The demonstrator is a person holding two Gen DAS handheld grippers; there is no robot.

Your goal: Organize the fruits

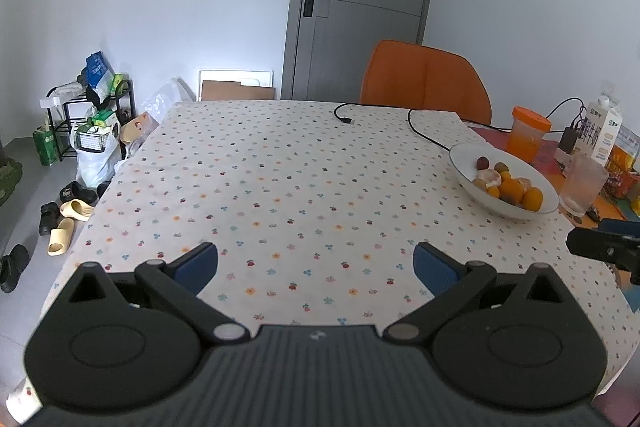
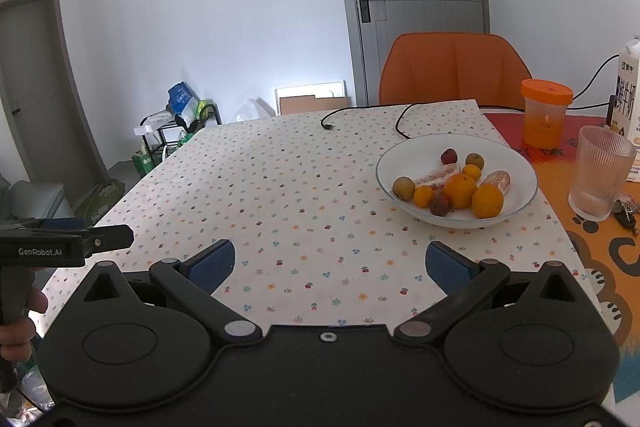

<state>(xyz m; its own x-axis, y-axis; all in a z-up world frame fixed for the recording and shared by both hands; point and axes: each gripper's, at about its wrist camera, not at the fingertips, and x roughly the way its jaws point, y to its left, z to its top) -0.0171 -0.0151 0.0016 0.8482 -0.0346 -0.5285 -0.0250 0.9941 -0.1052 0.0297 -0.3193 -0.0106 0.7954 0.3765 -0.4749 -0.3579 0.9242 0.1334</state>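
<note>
At the left we see our left gripper [image 1: 316,267], jaws spread wide over the flower-print cloth of the worktop [image 1: 280,187], holding nothing. Our right gripper [image 2: 330,265] is equally wide and empty. Ahead to the right sits the smooth white bowl [image 2: 516,163] of fruits [image 2: 460,189]: round oranges, small dark fruits and peeled segments. Only the right view shows the ribbed glass [image 2: 600,179] clearly; only the left shows slippers [image 1: 62,235] on the floor.

White walls, a grey door [image 1: 360,3], an orange chair [image 1: 426,83] behind the table [image 1: 280,187], grey floor [image 1: 24,211].
</note>
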